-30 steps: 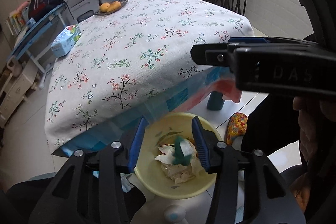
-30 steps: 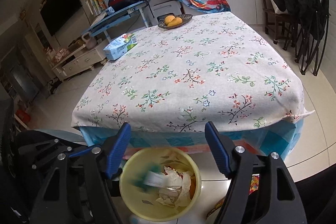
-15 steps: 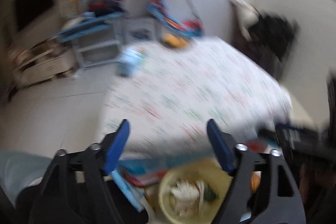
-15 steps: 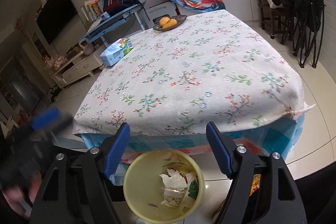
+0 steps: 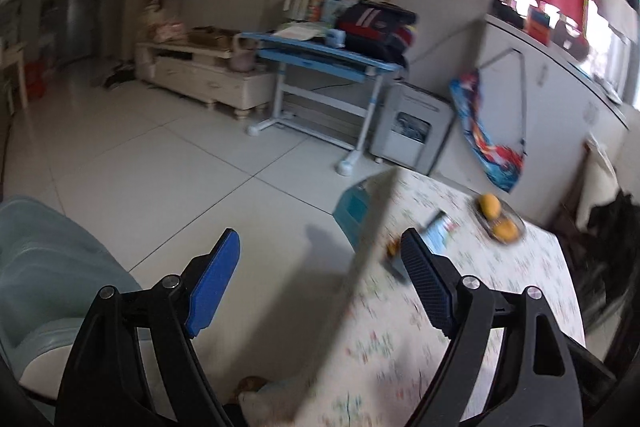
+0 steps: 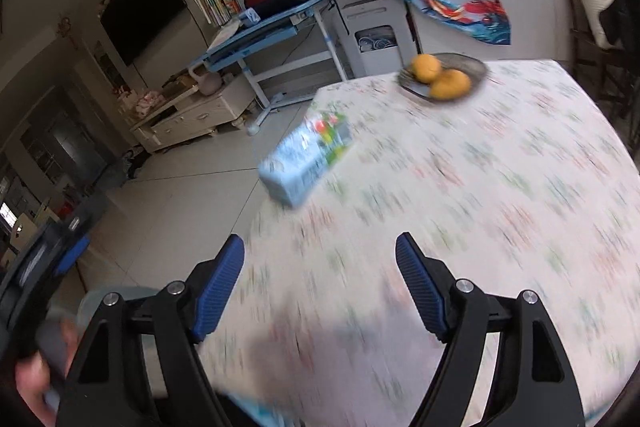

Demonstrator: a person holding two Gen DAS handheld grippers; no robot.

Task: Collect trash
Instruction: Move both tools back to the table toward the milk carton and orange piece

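My left gripper (image 5: 320,259) is open with nothing between its blue pads. It hangs over the floor beside the left edge of the floral-cloth table (image 5: 460,307). My right gripper (image 6: 320,259) is over the near part of the same table (image 6: 500,207); its jaws are opening and nothing is between them. The left gripper also shows at the left edge of the right wrist view, held by a hand (image 6: 36,375). The yellow bin and its trash are out of view. Both views are blurred by motion.
A light blue tissue pack (image 6: 304,163) lies near the table's left edge, and a plate of oranges (image 6: 442,77) stands at the far end. Beyond are a blue desk (image 5: 320,55), a white cabinet (image 5: 200,71) and tiled floor. A pale blue chair (image 5: 40,267) is at the lower left.
The left gripper opened wide and let a green and white scrap fall into the yellow bin. Both grippers then swung up and left, away from the bin, which has left both views.
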